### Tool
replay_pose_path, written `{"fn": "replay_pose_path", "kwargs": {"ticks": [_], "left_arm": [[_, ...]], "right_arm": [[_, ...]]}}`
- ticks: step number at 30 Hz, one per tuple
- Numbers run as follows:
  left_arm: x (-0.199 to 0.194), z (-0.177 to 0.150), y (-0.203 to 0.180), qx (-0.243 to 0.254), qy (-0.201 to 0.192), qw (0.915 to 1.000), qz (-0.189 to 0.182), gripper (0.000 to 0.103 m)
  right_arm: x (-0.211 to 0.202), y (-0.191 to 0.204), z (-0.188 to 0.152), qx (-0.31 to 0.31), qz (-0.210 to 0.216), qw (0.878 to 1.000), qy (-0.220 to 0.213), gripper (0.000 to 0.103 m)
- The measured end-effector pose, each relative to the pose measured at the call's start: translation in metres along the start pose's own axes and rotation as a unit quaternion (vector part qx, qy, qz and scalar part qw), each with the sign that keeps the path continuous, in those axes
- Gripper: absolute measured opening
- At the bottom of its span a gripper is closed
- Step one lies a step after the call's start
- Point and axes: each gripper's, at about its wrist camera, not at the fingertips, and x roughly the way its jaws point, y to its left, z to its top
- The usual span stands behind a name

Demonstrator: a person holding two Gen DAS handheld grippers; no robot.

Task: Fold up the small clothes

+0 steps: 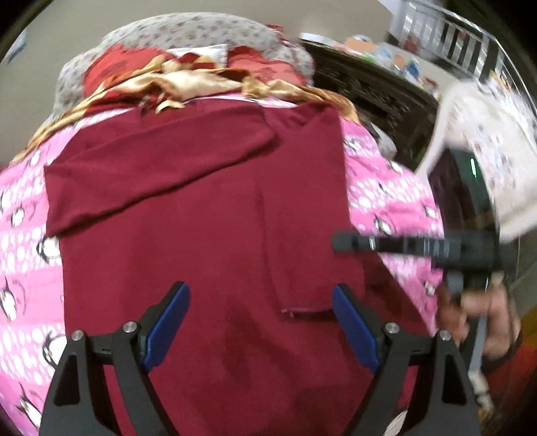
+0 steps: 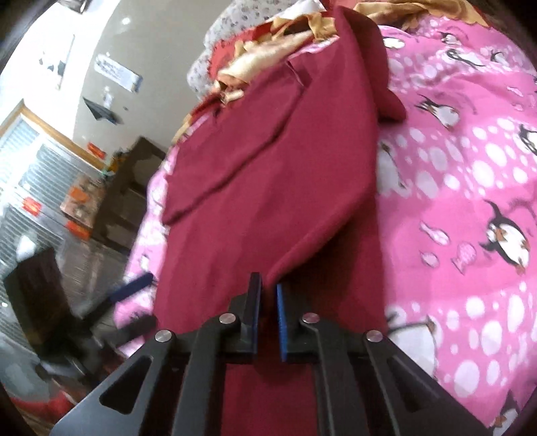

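A dark red long-sleeved garment (image 1: 188, 208) lies spread on a pink penguin-print bedcover (image 1: 23, 255). One sleeve is folded across its upper part. My left gripper (image 1: 260, 295) is open and empty, hovering over the garment's lower middle. My right gripper (image 2: 268, 291) is nearly shut, pinching the tip of the other red sleeve (image 2: 322, 208), which drapes from it across the garment (image 2: 235, 208). The right gripper also shows in the left wrist view (image 1: 339, 242) at the garment's right edge, held by a hand.
A crumpled gold and red satin cloth (image 1: 174, 84) and a grey patterned pillow (image 1: 188, 30) lie at the far end of the bed. A dark wooden cabinet (image 1: 376, 97) stands beyond the right side. The bedcover (image 2: 470, 201) stretches to the right of the garment.
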Motion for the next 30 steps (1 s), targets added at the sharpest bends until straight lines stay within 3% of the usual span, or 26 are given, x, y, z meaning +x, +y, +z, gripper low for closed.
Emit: {"fn": "replay_pose_path", "kwargs": {"ticks": [4, 7, 16, 17, 18, 19, 20, 23, 27, 30], "left_arm": [[0.004, -0.003, -0.02, 0.065, -0.004, 0.9977, 0.022, 0.089], [0.007, -0.004, -0.034, 0.095, -0.015, 0.9953, 0.013, 0.089], [0.029, 0.011, -0.047, 0.113, -0.023, 0.9932, 0.018, 0.088], [0.033, 0.013, -0.049, 0.116, -0.023, 0.9928, 0.019, 0.076], [0.035, 0.015, -0.049, 0.117, -0.021, 0.9927, 0.019, 0.054], [0.041, 0.019, -0.049, 0.116, -0.008, 0.9932, 0.014, 0.039], [0.045, 0.022, -0.047, 0.111, 0.003, 0.9937, 0.011, 0.014], [0.046, 0.036, -0.033, 0.074, 0.005, 0.9972, 0.001, 0.007], [0.025, 0.066, -0.018, 0.049, -0.012, 0.9987, -0.005, 0.006], [0.003, 0.094, -0.01, 0.035, -0.035, 0.9988, 0.0, 0.006]], "right_arm": [[-0.001, 0.01, 0.011, 0.002, 0.021, 1.0, -0.008, 0.034], [0.0, 0.014, 0.018, 0.008, 0.03, 0.999, -0.012, 0.034], [-0.004, 0.021, 0.022, 0.015, 0.05, 0.999, -0.012, 0.034], [-0.005, 0.021, 0.022, 0.015, 0.052, 0.998, -0.011, 0.034], [-0.006, 0.021, 0.022, 0.014, 0.053, 0.998, -0.01, 0.034], [-0.009, 0.02, 0.022, 0.013, 0.052, 0.998, -0.011, 0.034], [-0.011, 0.019, 0.021, 0.014, 0.049, 0.999, -0.012, 0.035], [-0.028, 0.009, 0.026, 0.026, 0.049, 0.998, -0.036, 0.04], [-0.056, -0.02, 0.034, 0.053, 0.015, 0.995, -0.078, 0.046], [-0.064, -0.037, 0.037, 0.074, -0.003, 0.993, -0.087, 0.046]]}}
